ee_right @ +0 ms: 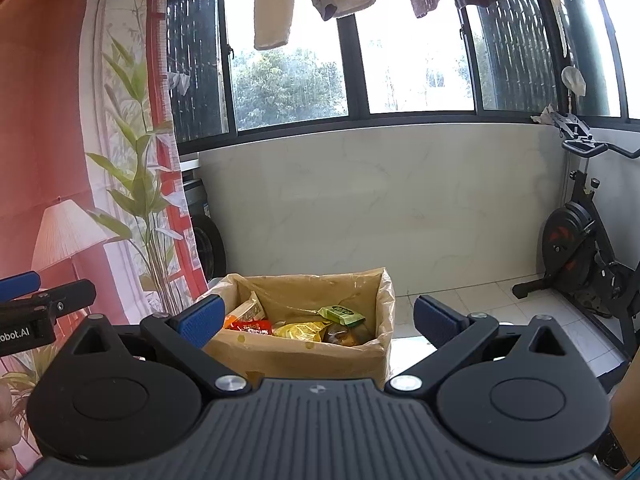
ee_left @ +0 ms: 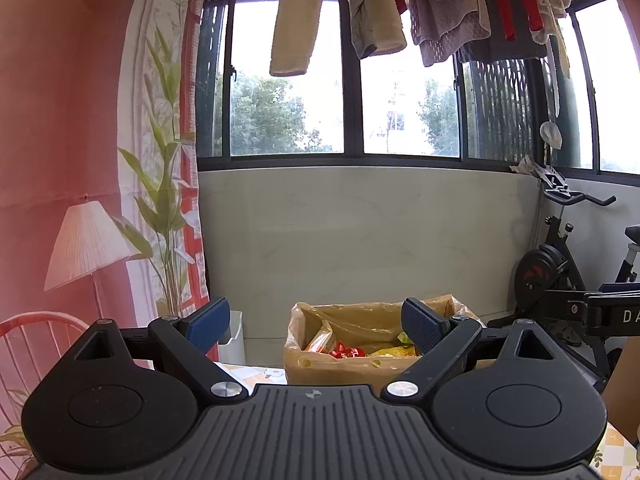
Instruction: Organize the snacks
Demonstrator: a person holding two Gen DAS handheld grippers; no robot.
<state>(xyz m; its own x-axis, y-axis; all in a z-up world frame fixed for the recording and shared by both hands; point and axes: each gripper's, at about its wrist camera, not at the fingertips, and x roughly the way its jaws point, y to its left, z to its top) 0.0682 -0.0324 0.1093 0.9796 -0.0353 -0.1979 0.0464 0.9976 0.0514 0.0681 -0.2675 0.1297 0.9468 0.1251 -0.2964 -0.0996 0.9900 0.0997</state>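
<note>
Right wrist view, items by descending size.

1. Exercise bike (ee_right: 576, 256): on the tiled floor at far right, well apart from the work.
2. Cardboard box (ee_right: 304, 352): lined with a clear plastic bag, open-topped, standing on the table edge directly ahead. It holds the snacks.
3. Right gripper (ee_right: 316, 322): jaws spread wide, empty, blue pads either side of the box's near wall. It is held level, pointing forward, above and short of the box.
4. Left gripper (ee_left: 316, 326): jaws likewise wide apart, nothing between them; level and aimed at the same box (ee_left: 328, 368) from slightly left. Its tip also shows at the left border of the right wrist view.
5. Yellow packet (ee_right: 300, 330): crumpled, mid-box.
6. Green packet (ee_right: 344, 314): lying toward the back right, beside the yellow one.
7. Red packet (ee_right: 252, 327): left of the yellow one, near an orange-and-white packet behind it.

Step in hand, as a judgement: the approach, with no snack taken up yet. The next move calls for one gripper to tip downward, pass over the near wall into the box, and close on a single packet without snagging the plastic liner.
</note>
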